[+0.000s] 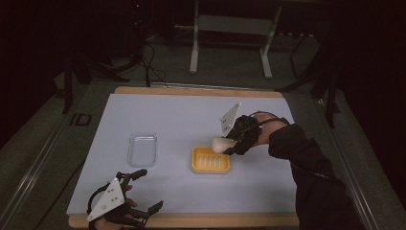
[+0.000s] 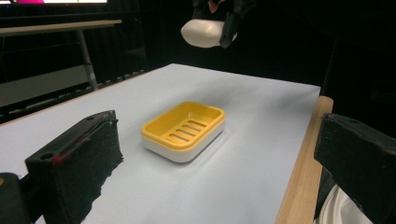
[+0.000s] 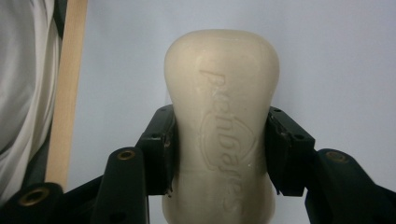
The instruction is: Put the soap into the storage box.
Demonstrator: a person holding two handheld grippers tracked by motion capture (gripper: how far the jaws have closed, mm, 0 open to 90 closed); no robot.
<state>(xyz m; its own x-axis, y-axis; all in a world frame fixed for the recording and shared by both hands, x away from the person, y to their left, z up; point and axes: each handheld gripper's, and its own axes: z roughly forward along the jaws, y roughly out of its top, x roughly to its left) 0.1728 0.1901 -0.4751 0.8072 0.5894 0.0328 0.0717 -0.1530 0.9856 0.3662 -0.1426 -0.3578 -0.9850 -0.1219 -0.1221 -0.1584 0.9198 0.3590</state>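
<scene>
right hand-held gripper point(image 1: 229, 143) clamps soap bar point(image 1: 219, 143) by sides, above yellow soap dish point(image 1: 210, 160), ready for lowering. left hand-held gripper point(image 1: 143, 191) open, idle near table point(image 1: 191, 220) edge.

A dark lab: test table point(image 1: 191, 220), cables point(image 1: 148, 62).

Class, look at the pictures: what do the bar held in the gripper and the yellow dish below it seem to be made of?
Soap bar: looks like solid cream soap, matte and waxy, with lettering pressed into its face. Yellow soap dish: probably moulded plastic, smooth with a slight sheen, a slotted yellow insert in a white base.
</scene>
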